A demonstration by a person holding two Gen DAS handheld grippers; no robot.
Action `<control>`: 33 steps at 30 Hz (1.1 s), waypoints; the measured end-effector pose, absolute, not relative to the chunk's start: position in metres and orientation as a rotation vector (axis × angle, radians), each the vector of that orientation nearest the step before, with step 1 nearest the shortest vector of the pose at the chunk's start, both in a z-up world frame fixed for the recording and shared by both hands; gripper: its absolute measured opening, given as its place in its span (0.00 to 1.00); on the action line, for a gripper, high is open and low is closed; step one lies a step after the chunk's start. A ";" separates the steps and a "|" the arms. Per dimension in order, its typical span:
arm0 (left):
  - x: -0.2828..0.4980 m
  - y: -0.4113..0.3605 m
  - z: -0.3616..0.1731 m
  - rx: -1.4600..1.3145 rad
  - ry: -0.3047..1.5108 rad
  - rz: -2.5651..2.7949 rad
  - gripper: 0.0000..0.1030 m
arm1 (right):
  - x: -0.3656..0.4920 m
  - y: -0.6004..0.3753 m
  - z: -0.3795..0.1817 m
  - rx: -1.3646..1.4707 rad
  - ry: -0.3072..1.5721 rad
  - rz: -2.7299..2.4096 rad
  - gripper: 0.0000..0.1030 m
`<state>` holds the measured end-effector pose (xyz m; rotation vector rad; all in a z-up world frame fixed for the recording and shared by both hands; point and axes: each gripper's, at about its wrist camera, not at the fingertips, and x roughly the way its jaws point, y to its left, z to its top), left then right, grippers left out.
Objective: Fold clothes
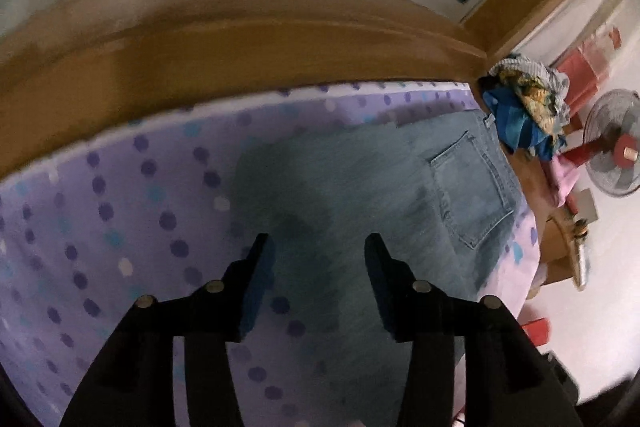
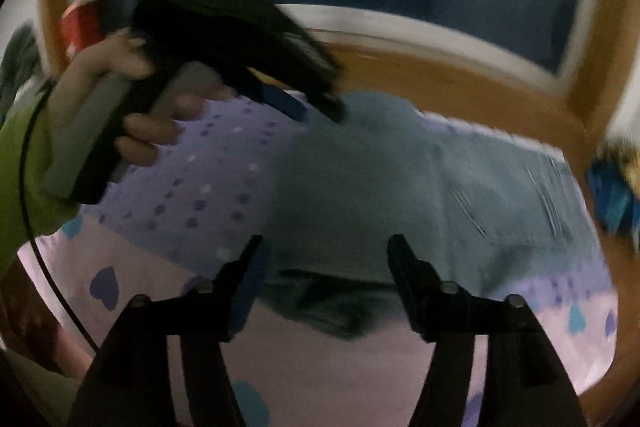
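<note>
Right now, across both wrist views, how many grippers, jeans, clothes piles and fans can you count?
Grippers: 2, the left gripper and the right gripper, both open
Jeans: 1, flat on the dotted bedsheet
Clothes pile: 1
Fan: 1
Total: 5

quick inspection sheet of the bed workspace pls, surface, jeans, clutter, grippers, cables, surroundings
surface: bed sheet, purple with dots, pink border with hearts
job's things: jeans lying flat, back pocket up
clutter: clothes pile at the bed's far corner
grippers: left gripper open above the jeans; right gripper open at their near edge; neither holds cloth
cables: black cable by the left hand
surroundings: wooden headboard, fan on the floor
</note>
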<state>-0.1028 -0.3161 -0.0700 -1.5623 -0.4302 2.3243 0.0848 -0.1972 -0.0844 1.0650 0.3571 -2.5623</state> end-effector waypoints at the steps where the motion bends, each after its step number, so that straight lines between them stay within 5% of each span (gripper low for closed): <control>1: -0.103 -0.318 -0.076 -1.579 -0.452 2.311 0.46 | 0.085 -0.212 -0.090 1.051 0.429 -2.544 0.64; 7: -0.110 -0.316 -0.104 -1.608 -0.566 2.221 0.52 | 0.085 -0.252 -0.126 1.100 0.693 -2.523 0.64; 12: -0.115 -0.306 -0.110 -1.603 -0.592 2.173 0.75 | 0.082 -0.255 -0.145 1.096 0.819 -2.568 0.64; 14: -0.116 -0.296 -0.107 -1.605 -0.527 2.197 0.76 | 0.079 -0.253 -0.144 1.103 0.789 -2.586 0.64; 18: -0.115 -0.283 -0.101 -1.581 -0.394 2.274 0.57 | 0.068 -0.237 -0.136 1.162 0.617 -2.634 0.46; 22: -0.116 -0.294 -0.095 -1.565 -0.460 2.259 0.38 | 0.062 -0.219 -0.125 1.201 0.427 -2.654 0.33; 33: -0.116 -0.270 -0.036 -1.430 -0.419 2.327 0.32 | 0.058 -0.145 -0.072 1.050 -0.062 -2.635 0.27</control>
